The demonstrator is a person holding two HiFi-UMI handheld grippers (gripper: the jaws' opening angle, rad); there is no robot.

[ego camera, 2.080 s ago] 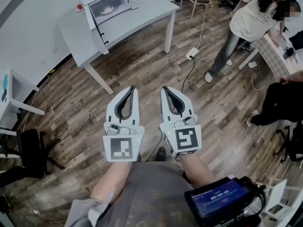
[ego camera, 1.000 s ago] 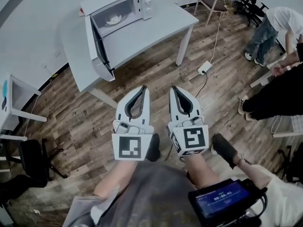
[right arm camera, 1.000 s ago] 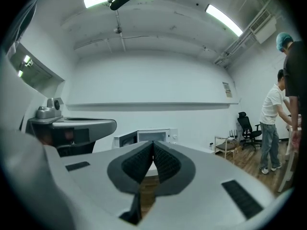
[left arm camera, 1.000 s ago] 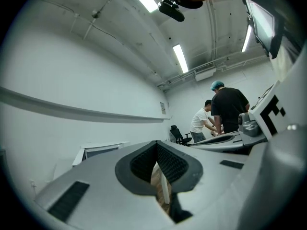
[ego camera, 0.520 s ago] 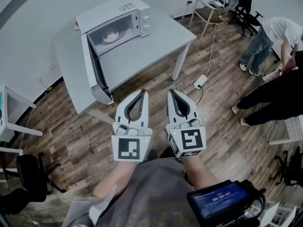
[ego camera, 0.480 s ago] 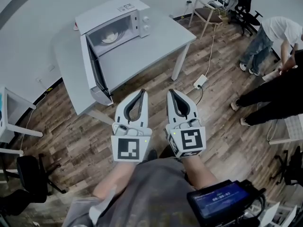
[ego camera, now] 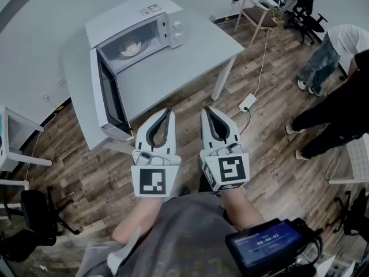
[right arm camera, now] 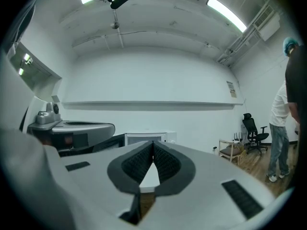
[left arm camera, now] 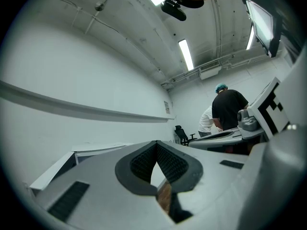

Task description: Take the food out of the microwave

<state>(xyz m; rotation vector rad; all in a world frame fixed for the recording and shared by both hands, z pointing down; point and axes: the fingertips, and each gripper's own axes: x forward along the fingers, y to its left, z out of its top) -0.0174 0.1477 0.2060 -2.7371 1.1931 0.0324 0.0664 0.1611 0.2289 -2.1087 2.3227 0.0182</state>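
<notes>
A white microwave (ego camera: pixel 131 15) stands on a pale grey table (ego camera: pixel 173 68) with its door (ego camera: pixel 107 97) swung wide open toward the table's near edge. Inside, a white dish of food (ego camera: pixel 129 49) rests on the turntable. My left gripper (ego camera: pixel 168 112) and right gripper (ego camera: pixel 206 109) are held side by side and level over the wooden floor, just short of the table's near edge, and point at it. Both are shut and hold nothing. In the right gripper view the microwave (right arm camera: pixel 146 137) shows straight ahead beyond the meeting fingertips.
A power strip (ego camera: pixel 248 103) with its cable lies on the floor by the table leg. People (ego camera: pixel 334 105) stand at the right. A wooden chair (ego camera: pixel 258 13) is at the back, a black stool (ego camera: pixel 34 212) at the lower left, and a small white table (ego camera: pixel 12 133) at the left edge.
Both grippers have moved together toward the table, so the microwave and its open door now lie closer and larger. Neither gripper's jaws have changed.
</notes>
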